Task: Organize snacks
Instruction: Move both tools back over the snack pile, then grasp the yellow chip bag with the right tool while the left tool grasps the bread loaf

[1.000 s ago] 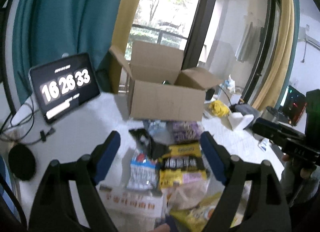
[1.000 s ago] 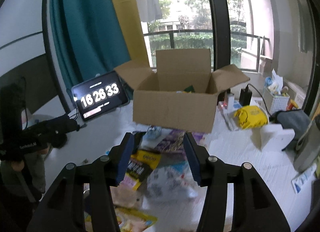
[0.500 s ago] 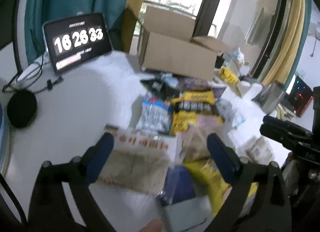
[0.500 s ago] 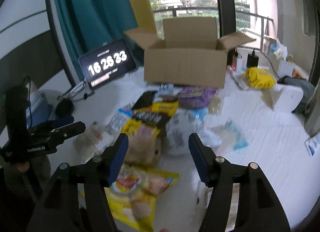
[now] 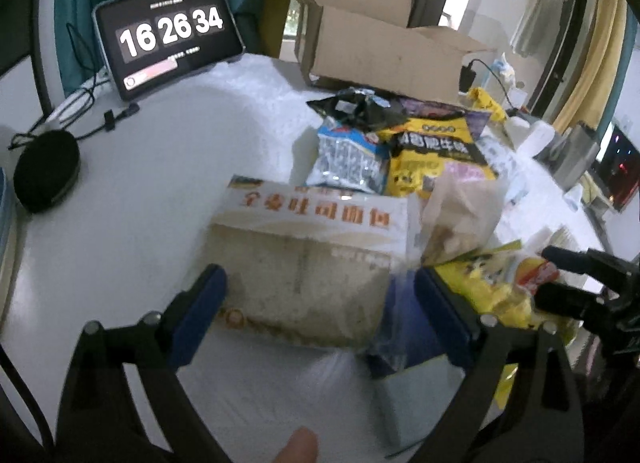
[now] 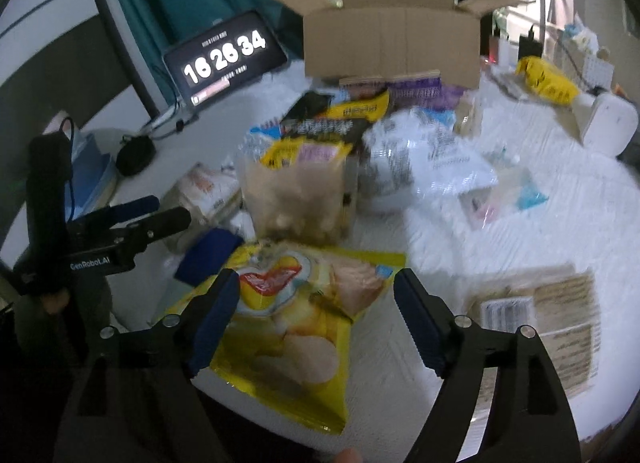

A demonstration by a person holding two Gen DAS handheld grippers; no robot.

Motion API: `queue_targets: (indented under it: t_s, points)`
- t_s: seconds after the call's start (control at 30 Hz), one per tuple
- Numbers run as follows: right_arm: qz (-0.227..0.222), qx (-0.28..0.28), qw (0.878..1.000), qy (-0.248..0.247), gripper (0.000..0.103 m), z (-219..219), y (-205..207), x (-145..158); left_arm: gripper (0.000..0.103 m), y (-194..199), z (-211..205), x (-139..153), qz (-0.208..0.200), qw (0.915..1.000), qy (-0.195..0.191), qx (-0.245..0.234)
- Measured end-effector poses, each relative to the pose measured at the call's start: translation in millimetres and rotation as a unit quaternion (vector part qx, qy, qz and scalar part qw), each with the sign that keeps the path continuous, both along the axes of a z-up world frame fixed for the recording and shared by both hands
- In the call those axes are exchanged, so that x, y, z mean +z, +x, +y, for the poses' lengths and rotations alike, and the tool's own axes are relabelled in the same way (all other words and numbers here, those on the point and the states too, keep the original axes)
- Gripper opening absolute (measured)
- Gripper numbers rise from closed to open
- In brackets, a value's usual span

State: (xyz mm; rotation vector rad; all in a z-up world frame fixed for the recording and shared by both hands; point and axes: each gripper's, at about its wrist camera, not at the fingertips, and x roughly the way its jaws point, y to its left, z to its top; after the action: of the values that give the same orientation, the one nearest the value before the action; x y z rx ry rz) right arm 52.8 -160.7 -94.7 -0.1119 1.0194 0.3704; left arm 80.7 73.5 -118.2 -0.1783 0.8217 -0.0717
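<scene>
Left wrist view: bread pack (image 5: 304, 259) is seen between the wide-open left gripper (image 5: 320, 303), pads clear of it; cardboard box (image 5: 384, 51) at 12 o'clock. Only the right wrist view shows the yellow chip bag (image 6: 296, 327) framed by the opening right gripper (image 6: 316, 315), untouched; tablet clock (image 6: 226, 57) at 11 o'clock.

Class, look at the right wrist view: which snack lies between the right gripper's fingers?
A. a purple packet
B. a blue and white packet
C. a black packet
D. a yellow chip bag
D: the yellow chip bag lies flat between the right gripper's blue fingers, whose jaws are opening and not pressing on it.
</scene>
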Motion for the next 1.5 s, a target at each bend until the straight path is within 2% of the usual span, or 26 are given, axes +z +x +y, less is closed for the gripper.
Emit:
queue_targets:
  t_s: [0.17, 0.3, 0.47, 0.5, 0.57, 0.6, 0.67, 0.73, 0.83, 1.0, 1.2, 1.3, 1.33, 1.5]
  points:
    - [0.025, 0.0, 1.0, 0.003, 0.094, -2.3, 4.9, -14.8, 0.096, -5.8, 4.8, -5.0, 0.01, 0.9997, 0.024, 0.005]
    - [0.048, 0.002, 0.999, 0.024, 0.101, -7.9, 9.6, -24.5, 0.1, -10.9, 21.9, -9.4, 0.024, 0.9996, 0.009, 0.013]
    - [0.061, 0.009, 0.997, 0.054, 0.101, -12.4, 10.9, -30.6, 0.1, -13.1, 48.0, -18.1, 0.046, 0.9971, 0.026, 0.055]
    - [0.063, 0.012, 0.996, 0.058, 0.099, -12.6, 10.7, -30.8, 0.1, -13.5, 52.8, -17.0, 0.046, 0.9967, 0.027, 0.062]
    - [0.069, 0.031, 0.994, 0.08, 0.082, -12.1, 9.8, -30.2, 0.1, -13.2, 58.8, -13.0, 0.044, 0.9959, 0.029, 0.073]
    - [0.08, 0.042, 0.99, 0.104, 0.07, -12.3, 9.9, -30.8, 0.1, -12.8, 61.4, -10.8, 0.042, 0.9958, 0.023, 0.078]
    - [0.078, 0.048, 0.99, 0.108, 0.066, -12.0, 8.5, -28.5, 0.1, -10.6, 65.6, -5.1, 0.038, 0.9957, -0.016, 0.083]
    - [0.064, 0.061, 0.99, 0.109, 0.058, -9.9, 5.3, -22.2, 0.1, -5.2, 65.6, -2.6, 0.038, 0.9949, -0.049, 0.08]
    - [0.04, 0.078, 0.991, 0.098, 0.054, -3.8, 0.1, -10.8, 0.1, 13.0, 67.8, -11.5, 0.063, 0.9893, -0.092, 0.093]
    - [0.007, 0.091, 0.991, 0.095, 0.054, -9.8, -5.1, 9.6, 0.101, 32.2, 69.5, -10.2, 0.062, 0.9858, -0.093, 0.126]
    - [-0.035, 0.064, 0.992, 0.104, 0.054, -34.0, 5.6, 32.9, 0.101, 66.8, 57.1, -12.1, 0.077, 0.9881, -0.056, 0.121]
    - [-0.049, 0.05, 0.993, 0.095, 0.054, -45.6, 12.3, 39.9, 0.101, 82.3, 45.3, -14.5, 0.093, 0.9889, -0.021, 0.114]
    - [-0.051, 0.046, 0.993, 0.095, 0.054, -49.2, 16.0, 41.3, 0.101, 88.0, 39.0, -16.5, 0.1, 0.989, 0.004, 0.11]
    - [-0.057, 0.03, 0.993, 0.096, 0.054, -61.5, 31.7, 42.8, 0.099, 92.9, 30.3, -22.6, 0.094, 0.9901, 0.054, 0.089]
